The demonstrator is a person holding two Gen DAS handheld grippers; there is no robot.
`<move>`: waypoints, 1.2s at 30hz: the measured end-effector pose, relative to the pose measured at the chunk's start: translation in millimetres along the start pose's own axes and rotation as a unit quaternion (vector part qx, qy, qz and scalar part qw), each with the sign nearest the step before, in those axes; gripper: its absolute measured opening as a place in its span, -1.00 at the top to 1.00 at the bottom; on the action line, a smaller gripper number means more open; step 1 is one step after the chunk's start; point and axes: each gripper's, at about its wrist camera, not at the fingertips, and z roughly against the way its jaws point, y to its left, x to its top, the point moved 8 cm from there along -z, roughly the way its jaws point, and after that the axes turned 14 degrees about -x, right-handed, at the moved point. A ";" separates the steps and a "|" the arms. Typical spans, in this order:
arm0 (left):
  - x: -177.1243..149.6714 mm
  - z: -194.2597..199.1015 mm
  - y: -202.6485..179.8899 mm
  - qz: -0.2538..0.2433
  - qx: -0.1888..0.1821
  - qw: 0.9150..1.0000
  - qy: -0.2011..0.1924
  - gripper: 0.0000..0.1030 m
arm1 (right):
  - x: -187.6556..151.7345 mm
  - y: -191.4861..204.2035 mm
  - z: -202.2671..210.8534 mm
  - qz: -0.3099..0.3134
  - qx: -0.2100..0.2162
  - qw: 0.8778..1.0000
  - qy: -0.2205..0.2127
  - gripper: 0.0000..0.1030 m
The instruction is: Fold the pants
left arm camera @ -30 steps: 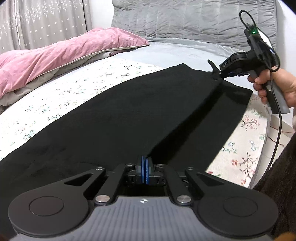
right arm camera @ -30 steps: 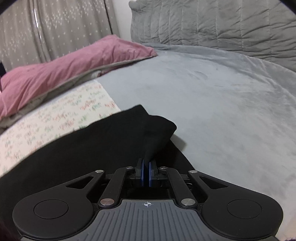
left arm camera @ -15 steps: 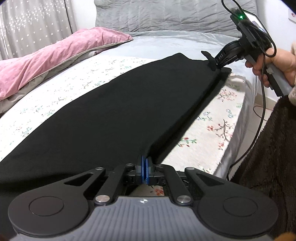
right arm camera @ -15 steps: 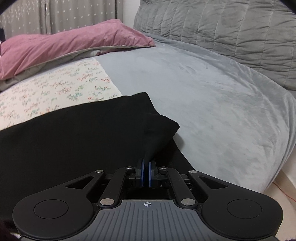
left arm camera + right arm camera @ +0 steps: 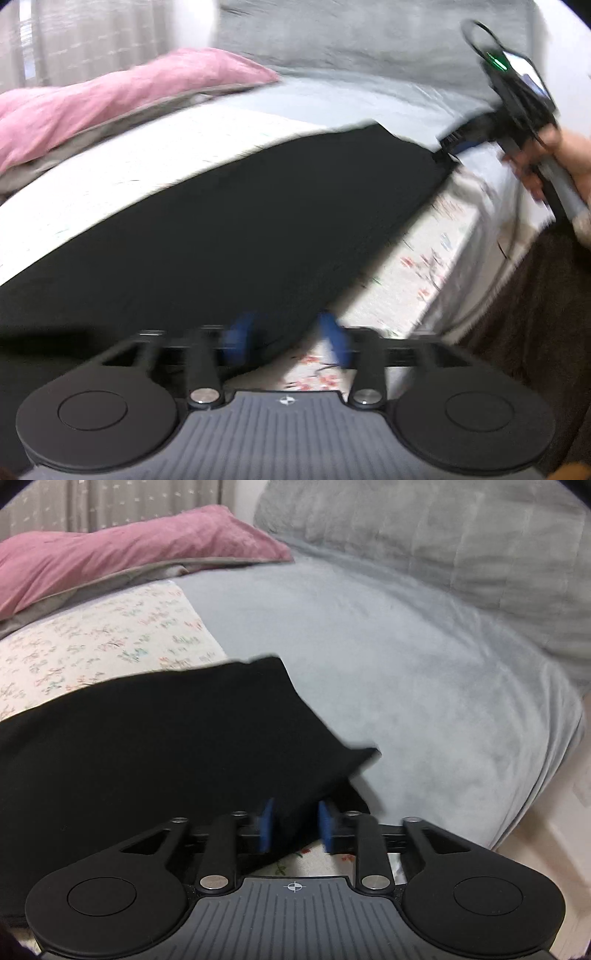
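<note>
Floral bedsheet (image 5: 424,280) under black pants (image 5: 221,229); both grippers' jaws just parted, no legible writing.

Half a second back I had both grippers pinched shut on the pants' (image 5: 229,229) near edge. Since then I let go: the left gripper's (image 5: 286,338) jaws have just been opening and stood wide at the bottom centre of its frame, cloth edge lying loose between them. The right gripper (image 5: 293,825) parted less, with a fold of cloth between its pads (image 5: 266,823) but unpinched. Both views blurred.
</note>
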 end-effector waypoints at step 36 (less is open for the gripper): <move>-216.6 288.5 273.5 0.548 0.260 0.760 -0.232 0.13 | -111.0 318.4 264.2 0.311 0.373 0.861 -0.152 -0.36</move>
